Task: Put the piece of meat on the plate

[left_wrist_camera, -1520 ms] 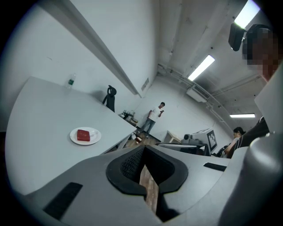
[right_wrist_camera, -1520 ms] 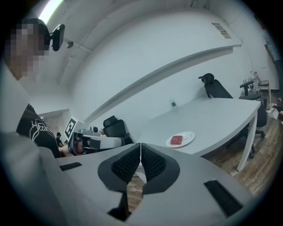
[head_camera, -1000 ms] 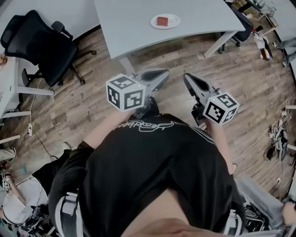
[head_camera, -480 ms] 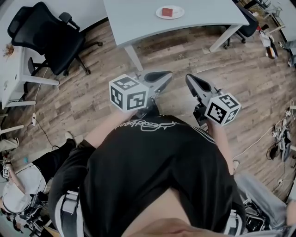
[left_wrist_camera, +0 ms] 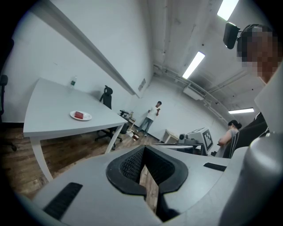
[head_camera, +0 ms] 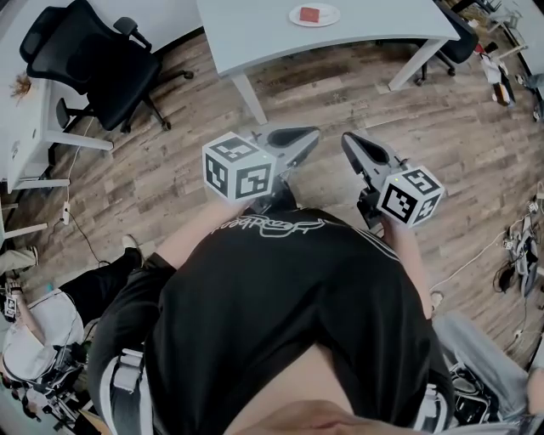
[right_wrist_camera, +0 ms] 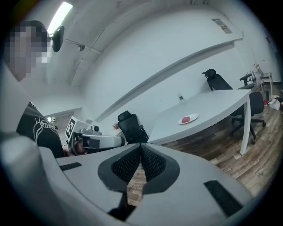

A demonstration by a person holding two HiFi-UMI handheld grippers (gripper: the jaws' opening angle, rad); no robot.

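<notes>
Office with a wood-plank floor (head_camera: 357, 93), a white wall (left_wrist_camera: 88, 48) and strip lights (left_wrist_camera: 193, 64) overhead. Grey table (head_camera: 255, 30) at the top of the head view.

On the plate (head_camera: 331, 15), at its middle, the red meat (head_camera: 310, 14), lying flat, already in place. Plate close to the table's near edge, roughly midway along it. Same pair in the left gripper view, meat (left_wrist_camera: 79, 114) on plate (left_wrist_camera: 88, 117), and in the right gripper view, meat (right_wrist_camera: 187, 118) on plate (right_wrist_camera: 195, 116). Farther back, near the table's far edge, a small bottle (left_wrist_camera: 73, 81), upright, well apart from the plate. Black chair (head_camera: 93, 59) on the floor beside the table's left end.

Left gripper (head_camera: 313, 134) and right gripper (head_camera: 347, 141) side by side over the floor, just in front of the person's black shirt (head_camera: 280, 289), both pointed toward the table and well apart from it. Left gripper clenched: pads together at the tips, nothing between them, only floor planks visible past the pads. Right gripper likewise clenched and empty.

Across the room in the left gripper view, a standing person (left_wrist_camera: 152, 112) and, at the right edge, a second person (left_wrist_camera: 231, 132).
</notes>
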